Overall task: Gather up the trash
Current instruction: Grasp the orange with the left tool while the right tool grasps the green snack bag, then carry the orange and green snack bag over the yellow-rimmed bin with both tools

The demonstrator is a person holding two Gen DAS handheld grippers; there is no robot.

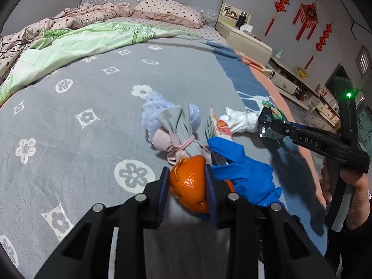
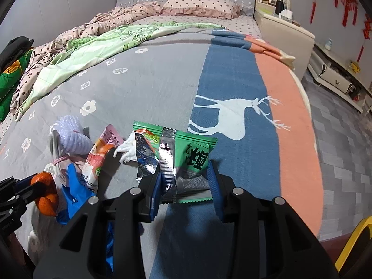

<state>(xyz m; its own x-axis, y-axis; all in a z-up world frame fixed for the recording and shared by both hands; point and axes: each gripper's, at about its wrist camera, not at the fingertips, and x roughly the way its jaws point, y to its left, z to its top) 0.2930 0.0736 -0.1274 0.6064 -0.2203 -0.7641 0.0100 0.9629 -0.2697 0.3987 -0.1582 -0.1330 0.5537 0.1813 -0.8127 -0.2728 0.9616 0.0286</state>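
Orange peel (image 1: 189, 183) sits clamped in my left gripper (image 1: 187, 186) above the bedspread (image 1: 81, 81); my right gripper (image 2: 186, 181) pinches the green wrapper (image 2: 186, 158). I should lift both gently, keeping squeeze, leaving the blue glove (image 1: 244, 174) behind.

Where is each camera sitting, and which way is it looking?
Left wrist: rides the left claw, facing up the bed; claw grips orange peel; person's right hand shows.
Right wrist: rides the right claw, facing up the bed; claw grips green snack wrapper.
Shared: peel, wrapper, blue glove, pillow.
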